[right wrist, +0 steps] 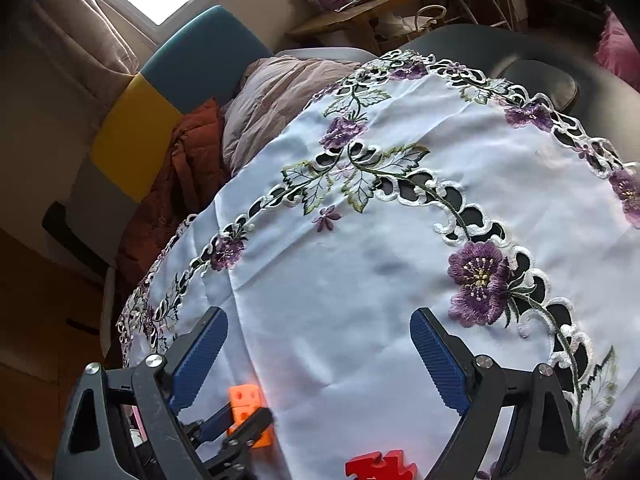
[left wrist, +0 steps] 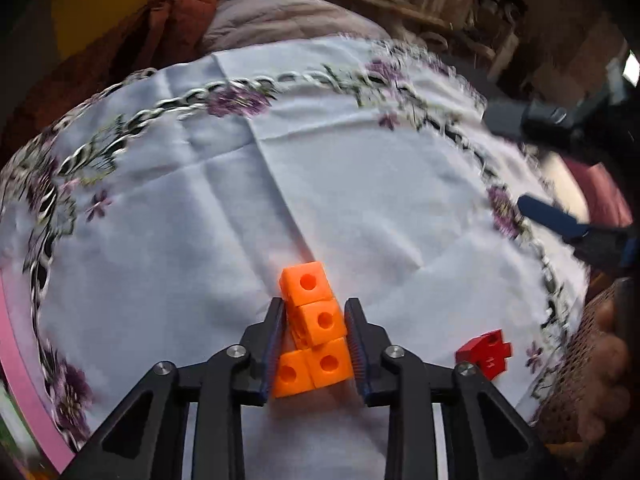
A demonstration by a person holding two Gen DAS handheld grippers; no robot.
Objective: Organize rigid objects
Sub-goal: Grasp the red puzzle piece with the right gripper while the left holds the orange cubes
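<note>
An orange piece made of several joined cubes with round holes lies on the white cloth, in the lower middle of the left wrist view. My left gripper straddles it, and both ribbed pads press on its middle cube. A red notched piece lies on the cloth to the right of it, untouched. The right wrist view shows the orange piece and the red piece at the bottom edge. My right gripper stands wide open above bare cloth, with nothing between its blue pads.
A white tablecloth with embroidered purple flowers and a cut-out border covers the round table. A pink rim shows at its left edge. A hand holds the right tool. A dark chair and bunched quilts lie beyond.
</note>
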